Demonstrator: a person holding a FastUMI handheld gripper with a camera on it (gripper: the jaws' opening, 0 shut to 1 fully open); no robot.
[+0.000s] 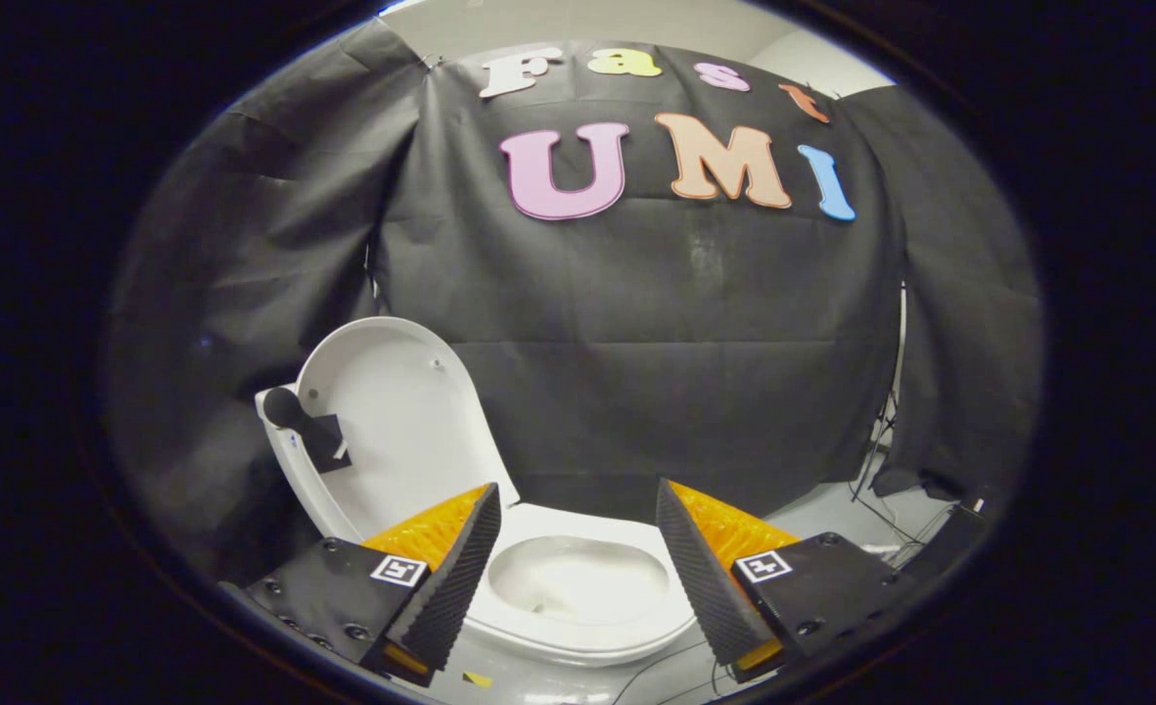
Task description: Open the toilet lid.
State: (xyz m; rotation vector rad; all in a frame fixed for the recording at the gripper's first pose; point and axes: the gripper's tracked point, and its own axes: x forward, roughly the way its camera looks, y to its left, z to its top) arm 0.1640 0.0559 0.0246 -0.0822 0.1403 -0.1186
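Observation:
A white toilet (578,627) stands on the floor just ahead of my fingers. Its white lid (392,421) is raised, standing upright and leaning back to the left, with its inner face toward me. The seat ring and the bowl (578,583) lie uncovered between my fingertips. My gripper (578,499) is open, its two orange-and-black fingers (460,558) spread wide on either side of the bowl, holding nothing. A small black tab with a round knob (294,416) sticks out from the lid's left edge.
Black cloth hangs as the booth's wall right behind the toilet. Cables and a stand's legs (881,470) lie on the pale floor at the right. A small yellow marker (477,679) sits on the floor under the left finger.

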